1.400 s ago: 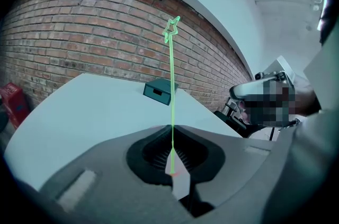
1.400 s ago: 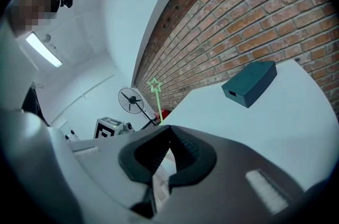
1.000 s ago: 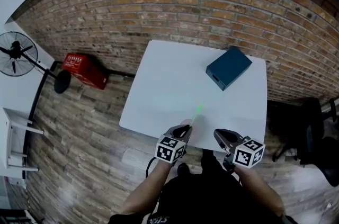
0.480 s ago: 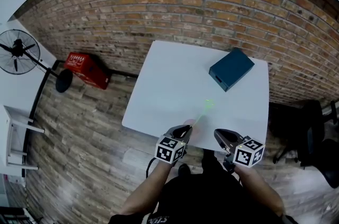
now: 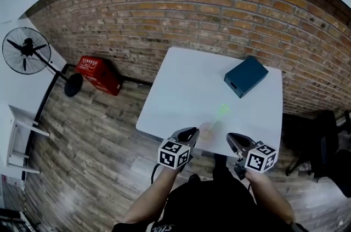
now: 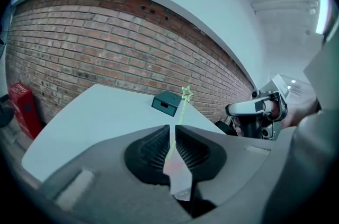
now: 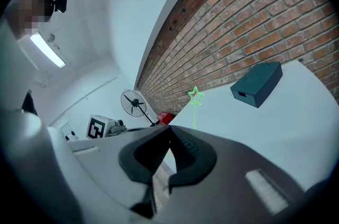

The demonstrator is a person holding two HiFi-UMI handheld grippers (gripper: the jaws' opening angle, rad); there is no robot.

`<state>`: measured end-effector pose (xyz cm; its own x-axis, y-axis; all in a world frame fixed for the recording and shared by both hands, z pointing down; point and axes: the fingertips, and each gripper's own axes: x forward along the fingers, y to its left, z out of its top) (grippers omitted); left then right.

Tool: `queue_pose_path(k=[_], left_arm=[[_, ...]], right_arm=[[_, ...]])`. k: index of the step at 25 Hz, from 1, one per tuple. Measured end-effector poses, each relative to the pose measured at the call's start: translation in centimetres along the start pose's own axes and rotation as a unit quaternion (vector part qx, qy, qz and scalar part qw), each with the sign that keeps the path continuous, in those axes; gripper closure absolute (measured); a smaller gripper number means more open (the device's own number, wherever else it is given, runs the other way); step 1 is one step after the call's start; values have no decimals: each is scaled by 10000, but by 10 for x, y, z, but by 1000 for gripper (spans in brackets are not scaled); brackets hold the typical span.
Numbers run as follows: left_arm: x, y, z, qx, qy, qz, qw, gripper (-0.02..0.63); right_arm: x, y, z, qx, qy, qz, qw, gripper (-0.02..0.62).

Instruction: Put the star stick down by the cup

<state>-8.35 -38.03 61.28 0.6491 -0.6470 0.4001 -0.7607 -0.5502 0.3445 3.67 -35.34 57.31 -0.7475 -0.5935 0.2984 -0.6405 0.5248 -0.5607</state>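
Observation:
The star stick is a thin green wand with a star at its tip. My left gripper is shut on its lower end at the near edge of the white table. In the left gripper view the stick rises from between the closed jaws towards the far side. My right gripper hovers just to the right, shut with nothing in it. In its own view the star stands ahead. I see no clear cup, only a faint pinkish patch beside the left jaws.
A dark teal box sits at the table's far right corner. Behind the table runs a brick wall. On the wooden floor to the left stand a red crate and a fan. A dark chair is at the right.
The head view has drifted, so the table sits further right and lower. The left gripper still holds the stick, its star now a little further right. Both grippers stay at the near edge.

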Motion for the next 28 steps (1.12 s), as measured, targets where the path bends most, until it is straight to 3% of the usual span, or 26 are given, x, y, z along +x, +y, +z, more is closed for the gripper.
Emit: queue_pose_path(k=[12,21,25,28], left_arm=[[-72,-2,52,767,-405,94,9962,572],[-97,-33,107,1890,-860,59,9782,598],[-99,-51,123,1878,-821,-90,9787,598],[-115,-52,145,1735,-1205,209,9772,598]], right_arm=[[-24,30,13,-436,-425,-357,9975,595],[-39,42,55,-937,-613,-378,9930,596],[-44,42,74,-1154,-752,-263,9901,597],[-50,51,90,-1257,-887,-94,9880,597]])
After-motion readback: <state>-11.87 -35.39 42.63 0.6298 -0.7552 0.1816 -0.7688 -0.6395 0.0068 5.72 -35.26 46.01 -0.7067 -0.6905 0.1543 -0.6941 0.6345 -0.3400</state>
